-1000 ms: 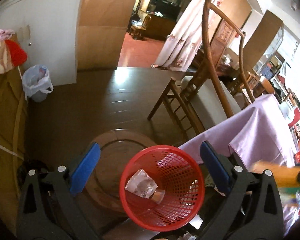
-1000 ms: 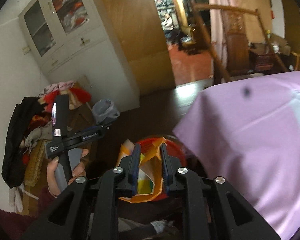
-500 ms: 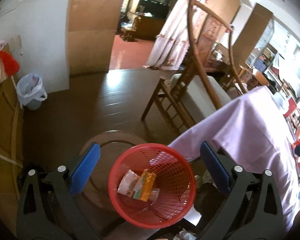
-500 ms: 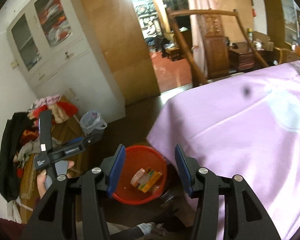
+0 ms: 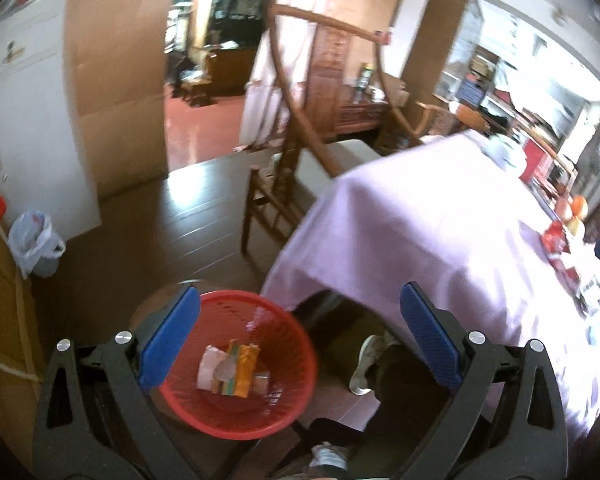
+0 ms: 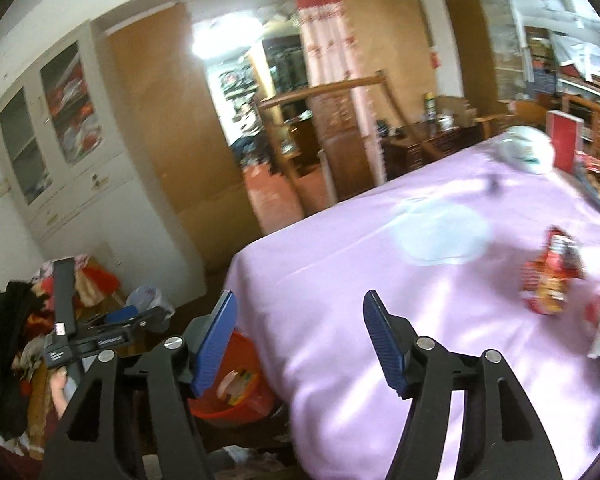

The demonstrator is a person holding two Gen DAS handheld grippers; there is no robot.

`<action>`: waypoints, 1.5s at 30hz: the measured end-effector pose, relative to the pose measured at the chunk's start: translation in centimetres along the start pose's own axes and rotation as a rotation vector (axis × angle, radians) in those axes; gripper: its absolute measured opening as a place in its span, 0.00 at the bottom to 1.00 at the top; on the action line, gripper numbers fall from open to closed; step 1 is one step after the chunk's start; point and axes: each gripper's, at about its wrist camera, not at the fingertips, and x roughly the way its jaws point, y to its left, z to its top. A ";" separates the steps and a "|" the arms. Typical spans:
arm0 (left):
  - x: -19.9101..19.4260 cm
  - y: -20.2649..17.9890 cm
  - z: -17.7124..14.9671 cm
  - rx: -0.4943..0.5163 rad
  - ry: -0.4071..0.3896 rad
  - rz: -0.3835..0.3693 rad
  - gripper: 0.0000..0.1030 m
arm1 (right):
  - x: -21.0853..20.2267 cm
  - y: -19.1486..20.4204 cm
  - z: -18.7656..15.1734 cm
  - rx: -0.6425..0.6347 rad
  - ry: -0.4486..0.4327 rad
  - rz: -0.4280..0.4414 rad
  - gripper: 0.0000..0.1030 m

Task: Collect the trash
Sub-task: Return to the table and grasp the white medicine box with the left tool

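— Where is the trash now, and what do your grippers hold?

— Nothing in either one. My right gripper (image 6: 298, 340) has just been opening and I see nothing between its jaws; they stand apart over the near corner of the table (image 6: 340, 280). My left gripper (image 5: 300, 336) is also wide apart and empty, above the red basket (image 5: 292, 392).

— Why is the basket down there?

— I think it stands on the floor, just beside the table's corner, so trash needs only a short way from the cloth. An orange carton (image 5: 242, 368) and some white wrappers (image 5: 212, 366) already lie at its bottom.

— What is left to collect?

— A red snack bag (image 6: 552, 276) lies on the purple cloth toward the right edge, well apart from my right gripper. More items are at the far right edge, but they are too blurred to name. In my judgement the snack bag is next, and the open jaws are ready for it. It is crumpled, so I would grip it at the middle, or it may slip.
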 end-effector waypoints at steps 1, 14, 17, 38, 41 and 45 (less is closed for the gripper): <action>0.0 -0.9 0.1 0.018 0.000 -0.014 0.93 | -1.1 -1.2 -0.2 0.009 -0.017 -0.028 0.66; 3.3 -21.0 1.5 0.369 0.073 -0.294 0.93 | -13.5 -16.2 -3.8 0.162 -0.124 -0.432 0.88; 4.4 -26.2 1.1 0.454 0.092 -0.336 0.93 | -15.5 -19.6 -4.8 0.198 -0.128 -0.510 0.89; 8.4 -48.3 -4.0 0.843 0.056 -0.539 0.94 | -19.6 -28.1 -9.4 0.449 -0.154 -0.582 0.92; 8.8 -49.7 -4.5 0.899 0.028 -0.553 0.89 | -19.5 -28.1 -9.4 0.450 -0.147 -0.584 0.92; 10.2 -50.6 -5.3 0.929 0.104 -0.599 0.58 | -19.4 -28.5 -9.7 0.467 -0.139 -0.583 0.92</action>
